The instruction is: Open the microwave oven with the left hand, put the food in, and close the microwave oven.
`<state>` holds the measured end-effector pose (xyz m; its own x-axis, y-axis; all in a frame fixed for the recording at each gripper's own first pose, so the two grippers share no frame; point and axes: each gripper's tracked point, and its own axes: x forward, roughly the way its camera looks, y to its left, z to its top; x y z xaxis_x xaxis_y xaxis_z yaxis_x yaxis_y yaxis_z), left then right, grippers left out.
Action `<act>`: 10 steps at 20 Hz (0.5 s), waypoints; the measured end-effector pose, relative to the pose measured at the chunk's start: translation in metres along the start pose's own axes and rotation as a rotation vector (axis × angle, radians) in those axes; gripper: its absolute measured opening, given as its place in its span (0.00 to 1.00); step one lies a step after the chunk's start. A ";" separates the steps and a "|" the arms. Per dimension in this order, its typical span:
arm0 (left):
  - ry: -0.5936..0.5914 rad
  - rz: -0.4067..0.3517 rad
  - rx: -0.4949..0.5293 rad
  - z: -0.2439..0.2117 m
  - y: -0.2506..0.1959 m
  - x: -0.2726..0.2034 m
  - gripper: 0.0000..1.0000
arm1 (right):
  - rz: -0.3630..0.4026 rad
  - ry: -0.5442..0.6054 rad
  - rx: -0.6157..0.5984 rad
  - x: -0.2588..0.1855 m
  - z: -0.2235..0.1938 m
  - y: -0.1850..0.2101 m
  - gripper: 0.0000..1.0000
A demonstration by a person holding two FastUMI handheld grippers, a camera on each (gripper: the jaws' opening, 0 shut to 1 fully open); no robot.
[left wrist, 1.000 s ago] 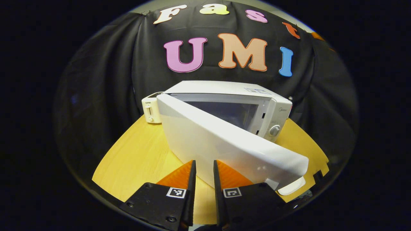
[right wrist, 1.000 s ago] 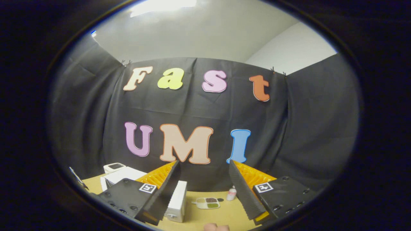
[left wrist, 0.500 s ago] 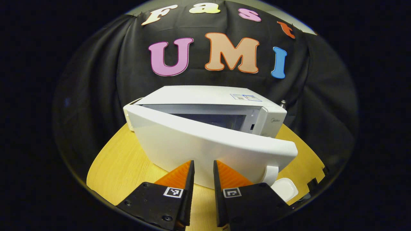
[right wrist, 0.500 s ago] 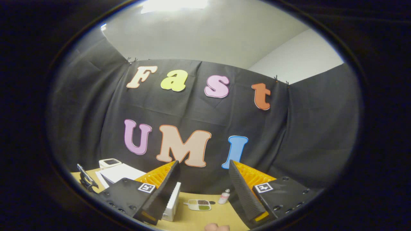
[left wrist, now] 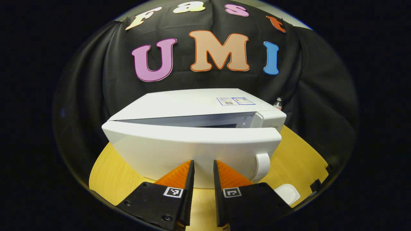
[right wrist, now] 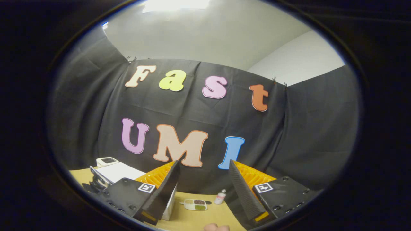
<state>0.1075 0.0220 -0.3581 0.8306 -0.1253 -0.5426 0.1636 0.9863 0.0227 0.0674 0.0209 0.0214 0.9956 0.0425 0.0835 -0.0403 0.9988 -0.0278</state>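
Left claw: the left claw (left wrist: 204,166) sits at the bottom centre of the left gripper view, its orange fingers (left wrist: 177,175) close together with a narrow gap between them, nothing in it; the tips are right in front of the door.
Microwave oven: the white microwave oven (left wrist: 192,104) fills the middle of the left gripper view on the yellow desk (left wrist: 115,173); in the right gripper view its top shows at lower left.
Door: the door (left wrist: 192,149) is nearly shut, a thin wedge of gap left along its top edge, wider toward the right of the frame.
Handle: a white loop handle (left wrist: 262,166) sits at the door's right end, right of the claw and untouched.
Food: cannot tell whether it is inside; the cavity is hidden behind the door.
White dish: a small white dish (left wrist: 288,193) lies on the desk at lower right, below the handle.
Right claw: the right claw (right wrist: 204,173) is spread wide and empty, raised and pointing at the wall.
Desk items: between its fingers, a small compartment tray (right wrist: 194,204) and a small bottle (right wrist: 220,197) stand near each other on the desk.
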 end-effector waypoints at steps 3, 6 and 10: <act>-0.003 -0.003 -0.008 0.005 -0.002 0.013 0.31 | -0.003 -0.006 0.004 -0.001 0.003 -0.002 0.96; 0.001 0.008 -0.030 0.007 -0.004 0.030 0.31 | 0.002 -0.011 0.006 -0.003 0.005 -0.002 0.96; -0.003 0.022 -0.067 0.009 -0.002 0.030 0.31 | 0.007 -0.011 -0.007 -0.003 0.005 0.000 0.96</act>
<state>0.1370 0.0152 -0.3668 0.8353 -0.1036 -0.5399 0.1090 0.9938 -0.0221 0.0636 0.0206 0.0257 0.9944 0.0496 0.0937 -0.0464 0.9983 -0.0357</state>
